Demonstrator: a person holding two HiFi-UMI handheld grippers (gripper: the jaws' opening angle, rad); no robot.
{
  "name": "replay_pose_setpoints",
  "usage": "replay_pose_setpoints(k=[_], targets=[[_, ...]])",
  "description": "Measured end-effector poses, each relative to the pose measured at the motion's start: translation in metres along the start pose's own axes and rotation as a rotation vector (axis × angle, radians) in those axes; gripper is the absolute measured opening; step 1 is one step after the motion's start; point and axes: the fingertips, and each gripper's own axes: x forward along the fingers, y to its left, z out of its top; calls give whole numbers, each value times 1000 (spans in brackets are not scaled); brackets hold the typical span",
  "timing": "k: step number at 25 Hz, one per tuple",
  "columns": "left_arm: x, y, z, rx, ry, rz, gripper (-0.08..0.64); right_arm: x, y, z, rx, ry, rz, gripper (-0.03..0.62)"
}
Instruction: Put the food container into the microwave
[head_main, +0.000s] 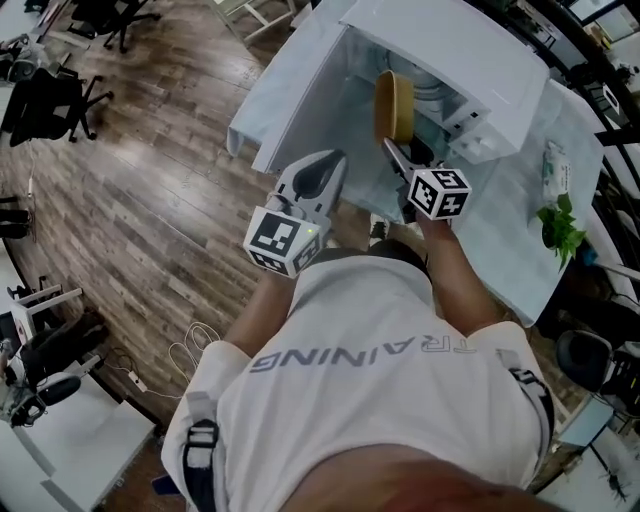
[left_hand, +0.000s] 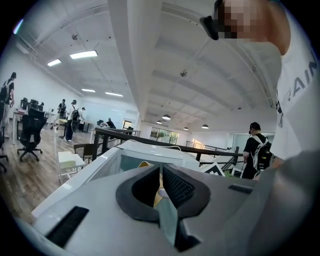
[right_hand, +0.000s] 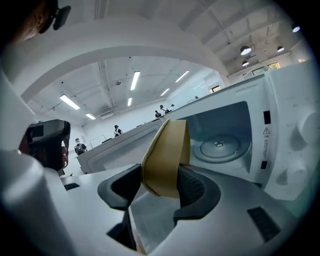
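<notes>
The food container (head_main: 394, 105) is a tan, flat tub, and my right gripper (head_main: 402, 152) is shut on its edge. It hangs tilted on its side just before the mouth of the white microwave (head_main: 470, 60). In the right gripper view the container (right_hand: 167, 157) fills the gap between the jaws, and the glass turntable (right_hand: 220, 145) shows in the cavity behind it. The microwave door (head_main: 300, 85) stands swung open to the left. My left gripper (head_main: 325, 175) hovers by that door, lower left of the container, jaws together and empty (left_hand: 160, 187).
The microwave stands on a table with a pale cloth (head_main: 520, 200). A green sprig (head_main: 558, 225) and a small packet (head_main: 555, 165) lie on its right part. Office chairs (head_main: 50, 100) and a white cable (head_main: 190, 350) are on the wooden floor to the left.
</notes>
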Motion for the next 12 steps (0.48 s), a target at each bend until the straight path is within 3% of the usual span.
replay_pose_setpoints(k=[6, 12], targets=[[21, -1, 6, 34, 26, -16, 44, 41, -14, 7, 120, -43, 68, 229], [34, 5, 5, 26, 42, 3, 44, 66, -39, 15, 254, -122, 75, 229]])
